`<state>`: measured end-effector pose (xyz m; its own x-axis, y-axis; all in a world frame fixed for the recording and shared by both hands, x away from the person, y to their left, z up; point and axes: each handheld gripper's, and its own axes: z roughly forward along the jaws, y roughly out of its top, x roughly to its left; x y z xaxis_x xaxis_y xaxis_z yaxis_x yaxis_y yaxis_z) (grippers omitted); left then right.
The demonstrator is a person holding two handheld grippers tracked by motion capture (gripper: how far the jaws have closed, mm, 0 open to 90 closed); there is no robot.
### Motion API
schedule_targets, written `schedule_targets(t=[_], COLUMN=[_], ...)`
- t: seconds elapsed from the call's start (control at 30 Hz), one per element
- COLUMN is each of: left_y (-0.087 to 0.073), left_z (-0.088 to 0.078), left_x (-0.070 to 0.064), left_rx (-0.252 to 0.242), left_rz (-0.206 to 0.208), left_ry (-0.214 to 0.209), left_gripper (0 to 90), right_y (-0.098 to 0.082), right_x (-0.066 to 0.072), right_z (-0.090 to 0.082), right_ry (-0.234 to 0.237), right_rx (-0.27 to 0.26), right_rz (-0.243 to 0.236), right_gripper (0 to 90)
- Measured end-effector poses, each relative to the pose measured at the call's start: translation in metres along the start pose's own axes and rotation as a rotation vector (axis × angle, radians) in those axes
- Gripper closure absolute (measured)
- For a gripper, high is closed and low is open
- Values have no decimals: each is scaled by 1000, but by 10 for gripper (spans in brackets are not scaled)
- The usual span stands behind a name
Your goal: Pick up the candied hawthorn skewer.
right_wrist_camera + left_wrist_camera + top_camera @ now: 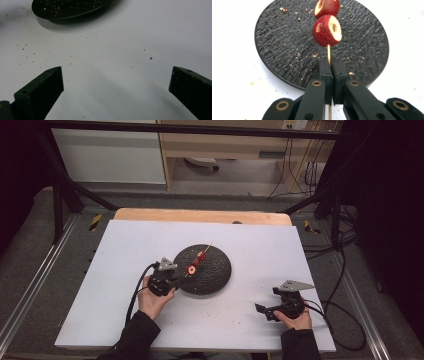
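Between the clenched jaws of the left gripper point(331, 75): wooden skewer point(328, 53), pinched low so its two red fruit pieces point(327, 30) stand clear above the black plate point(274, 50). Right gripper point(116, 82): released, empty, idle beside that plate.

This looks like a lab or recording room set up for tests, not a home. A white tabletop point(125, 320) stands inside a black metal frame point(60, 185) whose struts slant down past its far corners. Grey carpet point(30, 235) with metal floor rails point(35, 275) surrounds it. Beyond the far edge, loose cables point(300, 170) hang below a wall socket point(295, 124), beside plain light-wood cabinets point(220, 145).
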<state>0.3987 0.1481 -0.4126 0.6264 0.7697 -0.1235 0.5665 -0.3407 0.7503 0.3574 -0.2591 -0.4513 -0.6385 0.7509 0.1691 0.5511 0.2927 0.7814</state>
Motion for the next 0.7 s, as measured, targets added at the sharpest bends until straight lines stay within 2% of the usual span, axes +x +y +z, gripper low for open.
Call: schedule_targets(t=[0.13,0.23,0.3,0.47,0.7], left_y=[-6,-9,-11,-18,-32], left_z=[-8,-14,-17,-23,-31], left_x=[2,3,4,5,7], left_rx=[-25,-43,-56,-79,-107], left_rz=[3,19,10,28,40], left_ry=[-26,-27,-58,-63,-92], left_gripper=[883,883,883,883,882], right_y=[0,0,1,2,4], right_x=[0,1,2,4,5], right_z=[1,1,2,3,4], right_ry=[3,2,4,11,17], right_rx=[-2,3,-4,0,-11], right_rz=[3,3,1,10,8], right_gripper=[5,6,5,5,6])
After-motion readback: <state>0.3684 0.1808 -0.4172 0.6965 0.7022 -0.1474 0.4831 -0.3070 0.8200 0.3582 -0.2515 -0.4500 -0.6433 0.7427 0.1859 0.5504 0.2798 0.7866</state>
